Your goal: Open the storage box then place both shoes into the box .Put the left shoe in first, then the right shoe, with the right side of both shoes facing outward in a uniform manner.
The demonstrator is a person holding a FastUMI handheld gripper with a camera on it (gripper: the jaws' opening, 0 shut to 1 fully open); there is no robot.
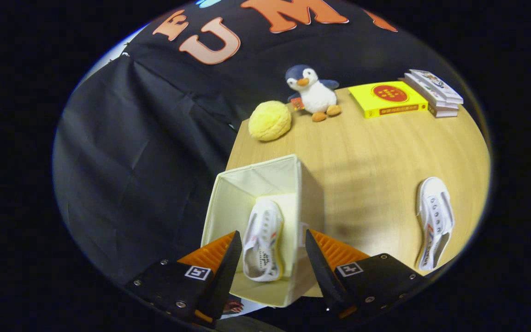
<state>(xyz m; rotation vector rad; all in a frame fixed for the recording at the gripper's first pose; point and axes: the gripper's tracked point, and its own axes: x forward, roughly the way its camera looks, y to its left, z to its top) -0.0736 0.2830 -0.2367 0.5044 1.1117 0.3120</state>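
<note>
Here the cream fabric storage box [228, 203] is sitting open at the bench's [367, 157] left edge, holding one white laced shoe [263, 240] lying inside. The hand-held gripper [272, 251] is hovering over it, fingers spread wide and gripping nothing. Rightward, bare wood is lying open up to the second white shoe [435, 221] near the bench's right edge.

One white shoe [262, 240] inside open box [228, 193], other [435, 221] outside.
</note>
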